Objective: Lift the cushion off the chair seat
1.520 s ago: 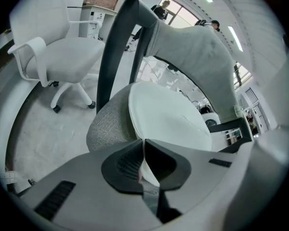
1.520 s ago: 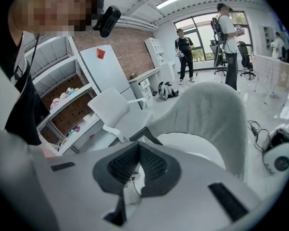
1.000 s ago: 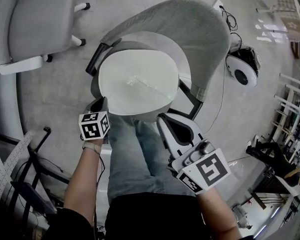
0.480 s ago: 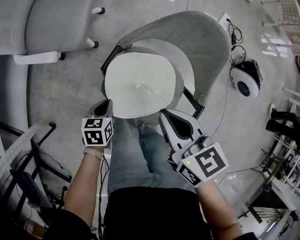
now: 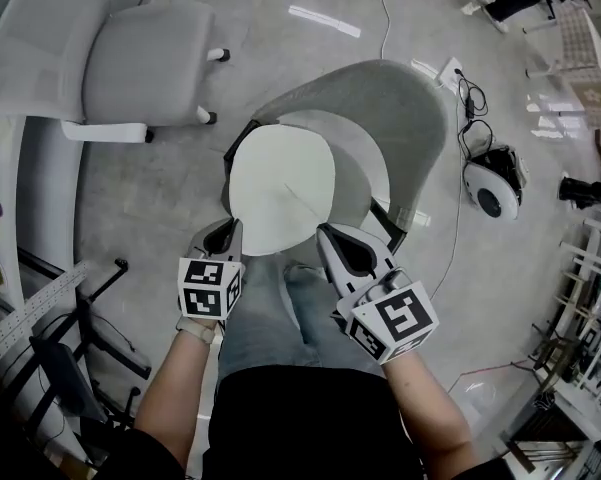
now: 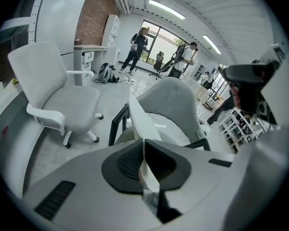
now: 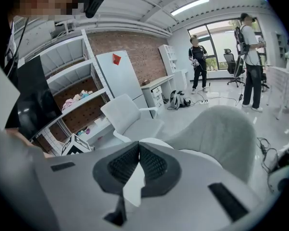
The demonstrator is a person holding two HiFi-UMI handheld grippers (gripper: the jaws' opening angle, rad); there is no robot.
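The white cushion [image 5: 280,188] is in the middle of the head view, over the seat of the grey chair [image 5: 385,108]. It does not lie flat. It is tilted, and in the left gripper view it shows almost edge-on, as a thin white slab that rises in front of the grey backrest. I cannot tell whether its far edge touches the seat.

The left gripper [image 5: 230,230] is at the lower left edge of the cushion. Its jaws are pressed together on this edge, and the white rim sits between the dark pads [image 6: 127,160]. The right gripper [image 5: 325,236] is at the lower right edge of the cushion. Its jaws are also narrow, the tips meet, and a white strip of the cushion shows in the gap under them.

A white office chair [image 5: 110,58] stands in the upper left of the head view, apart from the grey chair. A round white device [image 5: 490,188] lies on the floor [image 5: 180,188] at the right, near some cables.
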